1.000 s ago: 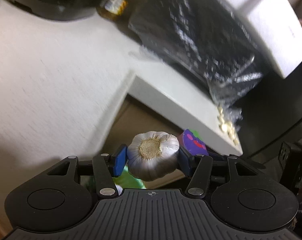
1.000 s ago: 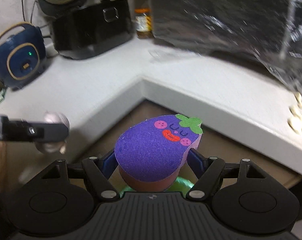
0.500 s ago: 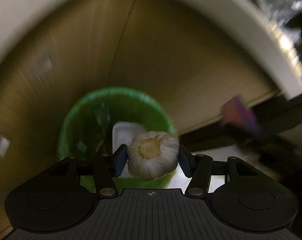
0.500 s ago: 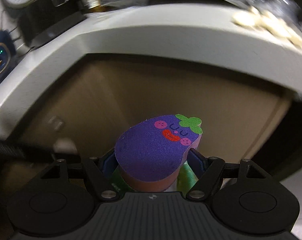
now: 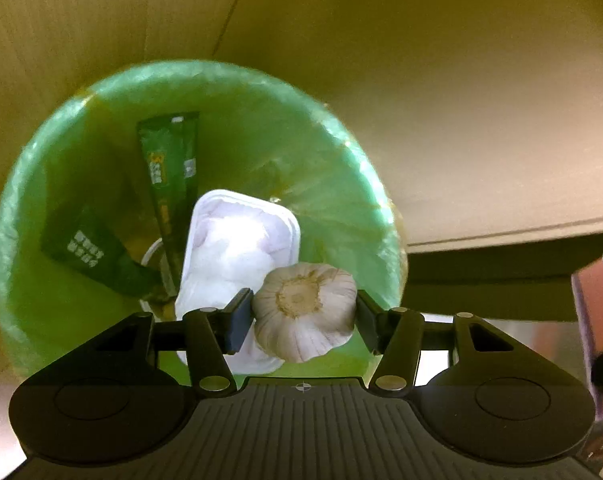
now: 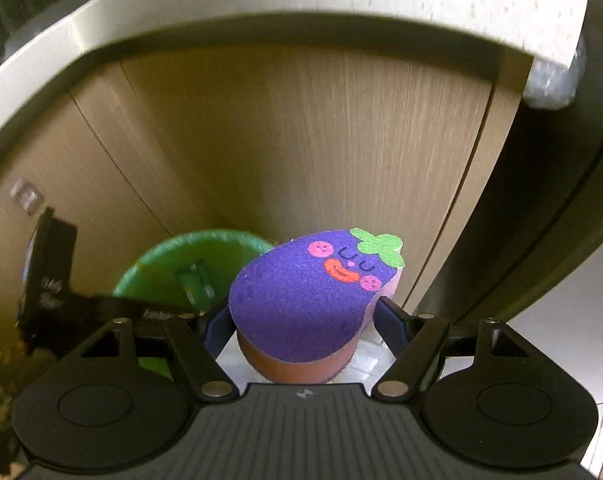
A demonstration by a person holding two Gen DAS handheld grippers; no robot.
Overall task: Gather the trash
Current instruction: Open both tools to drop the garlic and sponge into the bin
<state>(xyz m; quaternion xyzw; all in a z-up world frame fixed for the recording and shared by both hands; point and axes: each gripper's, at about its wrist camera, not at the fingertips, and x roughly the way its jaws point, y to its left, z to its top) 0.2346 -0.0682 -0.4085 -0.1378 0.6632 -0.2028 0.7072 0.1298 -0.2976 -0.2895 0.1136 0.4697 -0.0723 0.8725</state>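
Two loads are in my tongs: the left gripper [image 5: 304, 316] is clamped on a garlic bulb [image 5: 305, 310] right above the green-lined bin [image 5: 329, 128], near its front rim, and the right gripper [image 6: 301, 320] pinches an eggplant sponge [image 6: 305, 300] beside the bin [image 6: 157, 256], toward its right rim. Inside the bin lie a white tray [image 5: 237, 240] and green wrappers [image 5: 169, 168]. My worry is the sponge: released from here, I judge it would miss the rim and land on the floor. Garlic might bounce off the tray, and the grippers could collide over the opening.
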